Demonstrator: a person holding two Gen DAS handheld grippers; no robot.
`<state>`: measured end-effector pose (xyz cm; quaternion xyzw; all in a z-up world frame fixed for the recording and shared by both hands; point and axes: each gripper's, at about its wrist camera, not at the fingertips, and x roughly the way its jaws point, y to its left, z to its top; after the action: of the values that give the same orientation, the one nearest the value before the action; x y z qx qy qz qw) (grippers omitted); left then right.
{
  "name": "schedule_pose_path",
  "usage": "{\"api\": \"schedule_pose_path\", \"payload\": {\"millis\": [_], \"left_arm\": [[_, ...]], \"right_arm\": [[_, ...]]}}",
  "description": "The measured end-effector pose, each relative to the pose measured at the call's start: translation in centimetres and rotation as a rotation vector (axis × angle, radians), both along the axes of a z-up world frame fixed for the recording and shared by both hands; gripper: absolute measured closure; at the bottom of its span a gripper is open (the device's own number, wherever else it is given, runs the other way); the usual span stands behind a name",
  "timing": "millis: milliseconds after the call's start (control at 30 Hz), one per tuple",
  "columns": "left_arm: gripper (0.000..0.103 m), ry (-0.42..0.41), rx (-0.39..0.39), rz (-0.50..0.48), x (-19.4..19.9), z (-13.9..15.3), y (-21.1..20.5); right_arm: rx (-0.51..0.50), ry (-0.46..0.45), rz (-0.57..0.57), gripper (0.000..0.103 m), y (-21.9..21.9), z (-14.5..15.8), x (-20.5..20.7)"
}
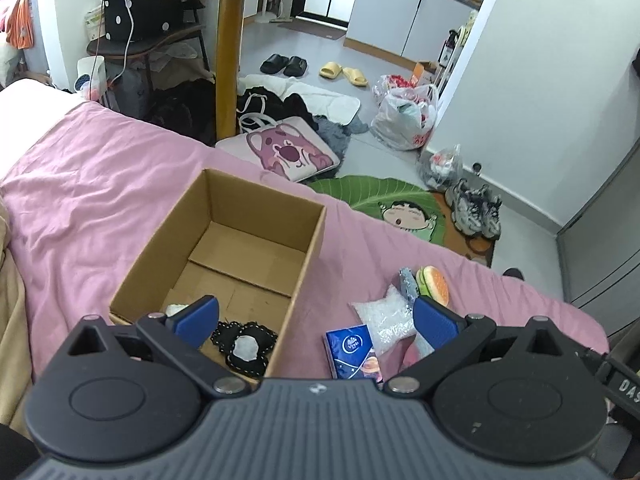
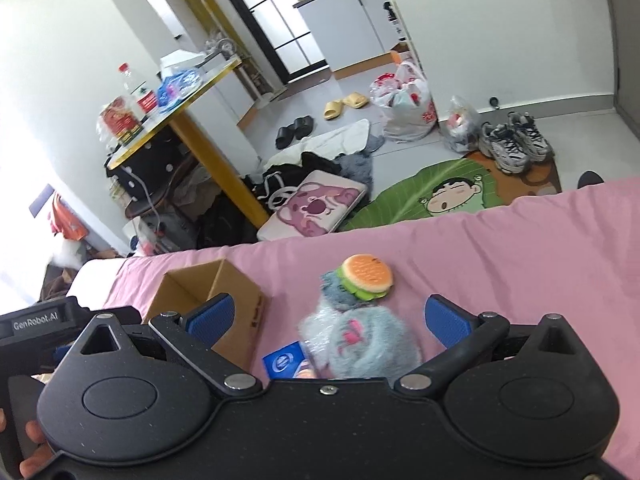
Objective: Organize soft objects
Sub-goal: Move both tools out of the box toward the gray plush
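Blue-padded fingers of the left gripper (image 1: 316,322) stand wide apart with nothing between them, poised over the near end of an open cardboard box (image 1: 256,204) on the pink bedsheet (image 1: 100,184). Inside the box, at its near end, lies a black crocheted piece with a white centre (image 1: 245,347); a white lump beside it is mostly hidden by the left finger. To the right of the box, on the sheet, sit a blue tissue pack (image 1: 352,352), a clear bag of white pellets (image 1: 386,318) and a plush hamburger (image 1: 434,285). The right gripper (image 2: 328,318) is also spread wide and empty, above a fluffy grey-blue toy in clear wrapping (image 2: 360,340), just beside the hamburger.
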<state>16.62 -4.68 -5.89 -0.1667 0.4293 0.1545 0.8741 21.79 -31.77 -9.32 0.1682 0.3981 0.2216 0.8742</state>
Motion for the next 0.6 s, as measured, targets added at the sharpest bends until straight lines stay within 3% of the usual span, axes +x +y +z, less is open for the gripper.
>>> {"api": "schedule_pose_path", "payload": {"millis": [600], "left_arm": [[0.001, 0.072, -0.03, -0.03, 3.8, -4.4, -5.7]], "right_arm": [[0.167, 0.18, -0.087, 0.0, -4.2, -4.5, 3.0]]}}
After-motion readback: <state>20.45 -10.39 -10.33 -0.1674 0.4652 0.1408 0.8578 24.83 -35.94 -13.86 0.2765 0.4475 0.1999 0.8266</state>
